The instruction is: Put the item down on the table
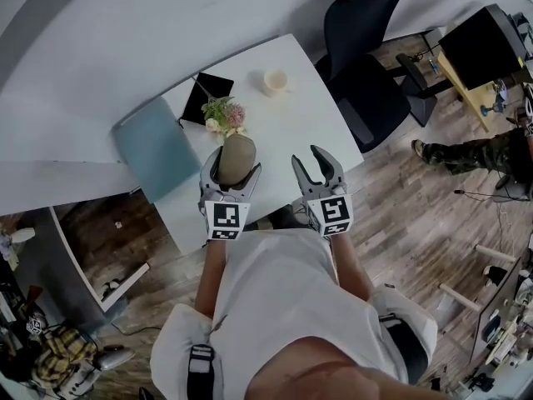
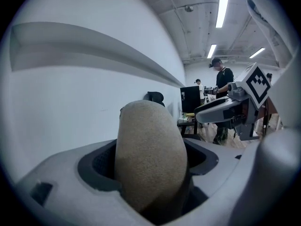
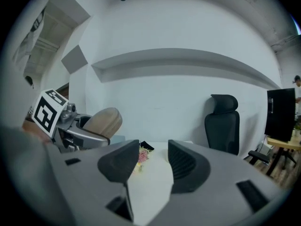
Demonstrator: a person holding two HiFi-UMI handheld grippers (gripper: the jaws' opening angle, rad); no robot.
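Note:
A tan, egg-shaped item [image 1: 237, 155] stands on end between the jaws of my left gripper [image 1: 233, 168], which is shut on it above the near part of the white table [image 1: 291, 82]. In the left gripper view the item [image 2: 150, 154] fills the gap between the jaws. My right gripper [image 1: 306, 155] hovers beside it over the table's near edge. Its jaws stand a small way apart with nothing between them, and only table top shows through the gap of the right gripper [image 3: 154, 157]. The held item [image 3: 104, 121] shows at the left of the right gripper view.
On the table lie a teal pad [image 1: 156, 147], a black notebook [image 1: 206, 97], a small bunch of flowers [image 1: 223, 115] and a cream cup [image 1: 275, 81]. A black office chair [image 1: 366, 65] stands at the table's right end. A person's legs [image 1: 475, 152] show at far right.

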